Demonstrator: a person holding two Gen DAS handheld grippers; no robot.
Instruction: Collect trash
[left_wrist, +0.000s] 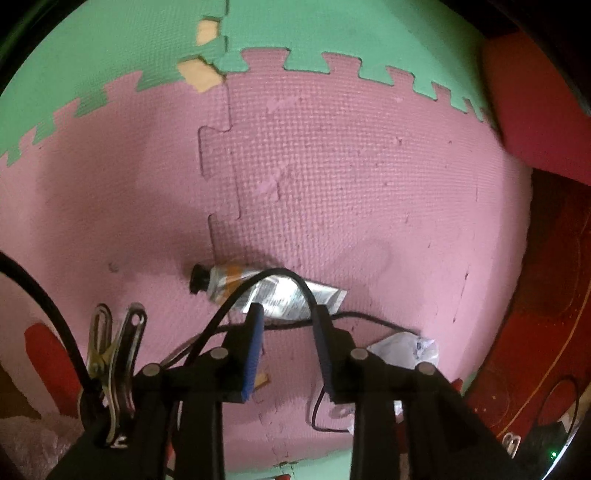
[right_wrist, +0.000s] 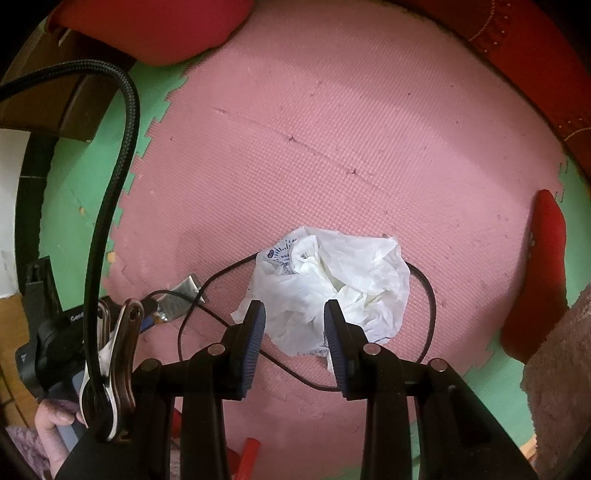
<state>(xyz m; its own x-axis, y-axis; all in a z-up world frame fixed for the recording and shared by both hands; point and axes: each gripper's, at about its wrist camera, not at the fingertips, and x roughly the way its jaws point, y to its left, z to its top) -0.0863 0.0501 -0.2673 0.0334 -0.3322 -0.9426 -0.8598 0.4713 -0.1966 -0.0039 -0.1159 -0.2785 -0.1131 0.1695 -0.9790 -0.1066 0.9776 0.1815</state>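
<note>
Left gripper (left_wrist: 286, 314): jaws apart, empty, over tube (left_wrist: 266, 290)
Right gripper (right_wrist: 294, 312): jaws apart, astride wrapper (right_wrist: 332, 284), not pinching
Obstruction: thin cable (right_wrist: 424, 295) beside wrapper
Surface: pink mat (right_wrist: 332, 147), green border

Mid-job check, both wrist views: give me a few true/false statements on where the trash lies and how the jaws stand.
1. The squeezed tube lies flat on the pink mat. True.
2. The left gripper is clamped on the tube. False: its jaws stand apart just above it.
3. The crumpled white wrapper lies ahead of the right gripper. True.
4. The right gripper has lifted the wrapper. False: it rests on the mat, jaws open.
5. A thin black cable arches over the tube. True.
</note>
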